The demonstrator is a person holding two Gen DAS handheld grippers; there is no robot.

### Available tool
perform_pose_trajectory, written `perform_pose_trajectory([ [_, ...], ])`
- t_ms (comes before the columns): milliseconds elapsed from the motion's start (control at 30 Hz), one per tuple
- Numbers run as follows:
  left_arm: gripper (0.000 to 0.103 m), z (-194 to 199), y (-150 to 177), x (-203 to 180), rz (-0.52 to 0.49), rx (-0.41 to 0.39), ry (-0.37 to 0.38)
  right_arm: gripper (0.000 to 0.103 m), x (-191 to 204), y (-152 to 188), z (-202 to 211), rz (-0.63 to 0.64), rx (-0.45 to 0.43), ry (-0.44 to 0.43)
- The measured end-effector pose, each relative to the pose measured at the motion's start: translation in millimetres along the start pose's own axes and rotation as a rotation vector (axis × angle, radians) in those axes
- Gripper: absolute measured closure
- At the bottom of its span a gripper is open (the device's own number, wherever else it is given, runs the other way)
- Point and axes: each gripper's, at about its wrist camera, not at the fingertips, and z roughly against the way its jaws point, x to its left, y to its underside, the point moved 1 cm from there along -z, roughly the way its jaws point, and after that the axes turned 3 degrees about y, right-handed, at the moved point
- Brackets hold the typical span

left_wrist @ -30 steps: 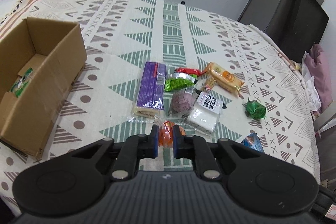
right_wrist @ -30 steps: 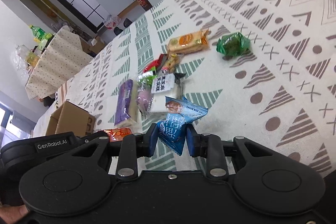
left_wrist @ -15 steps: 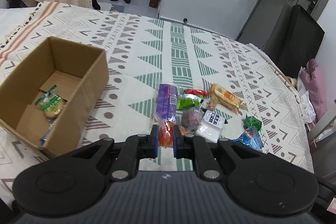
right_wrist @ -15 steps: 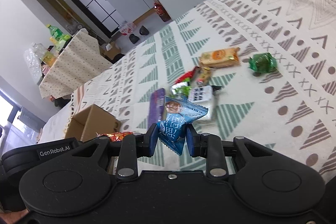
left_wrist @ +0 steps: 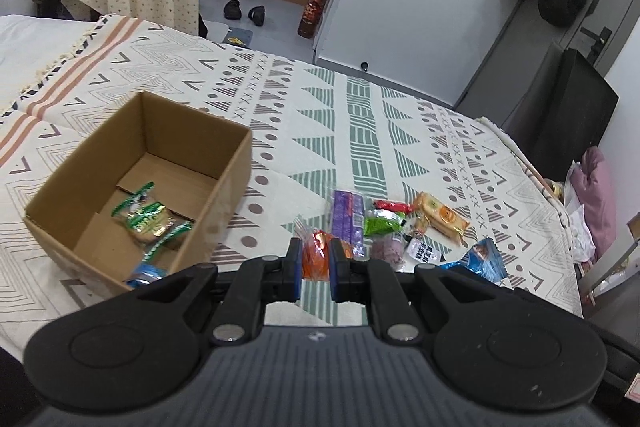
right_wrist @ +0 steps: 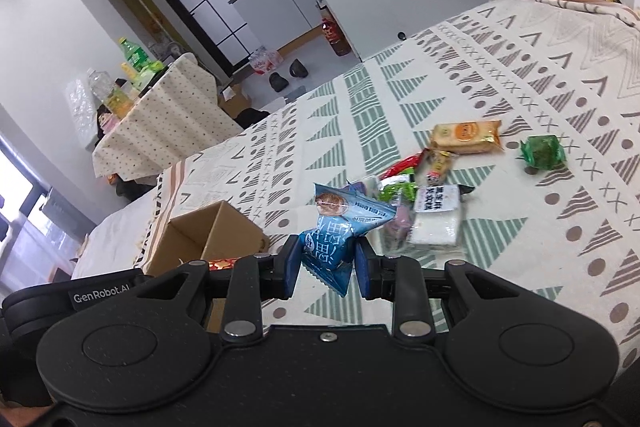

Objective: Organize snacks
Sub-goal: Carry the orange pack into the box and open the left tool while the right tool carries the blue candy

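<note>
Patterned cloth (left_wrist: 360,131): cream, with green and grey triangles; it covers the whole surface under my work.

Cardboard box (left_wrist: 236,163): open-topped, on the cloth to my left; a green-and-white packet (left_wrist: 150,221) lies on its floor, and a small blue packet (left_wrist: 146,273) sits at the near wall.

My left gripper (left_wrist: 314,269): its blue pads are pinched on an orange snack packet (left_wrist: 316,255), lifted clear of the cloth just right of the box.

My right gripper (right_wrist: 326,269): clamped on a blue snack packet (right_wrist: 336,231), held above the cloth near the pile.

Snack pile, loose on the cloth right of the box, pieces touching or overlapping:
- purple bar (left_wrist: 347,219), lying lengthwise;
- white packet with black lettering (right_wrist: 436,215);
- yellow-orange biscuit packet (right_wrist: 464,137), at the far edge;
- bright green packet (left_wrist: 382,223);
- red wrapper (left_wrist: 390,205).

Dark green sweet (right_wrist: 542,151): alone on the cloth, apart from the pile.
</note>
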Motion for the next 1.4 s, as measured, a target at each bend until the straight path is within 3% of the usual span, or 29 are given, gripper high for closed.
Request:
perform_pose_trajectory([
  [733,0.091,42,-32,89,0.132,-0.116,-0.056,0.075,93,5,-18,0.133,0.003,-0.087],
  [1067,0.089,32,-35,132,0.211,-0.097,-0.103,0.075,130,15,-44,0.181,0.047,-0.112],
  [1167,0.087,31,-35,143,0.225,-0.091,-0.154,0.075,141,19,-50,0.195,0.06,-0.119],
  [1267,0.079,30,-36,156,0.261,-0.077,-0.169,0.075,151,22,-55,0.21,0.071,-0.128],
  [1400,0.055,36,-33,165,0.281,-0.08,-0.2,0.073,161,27,-60,0.223,0.089,-0.151],
])
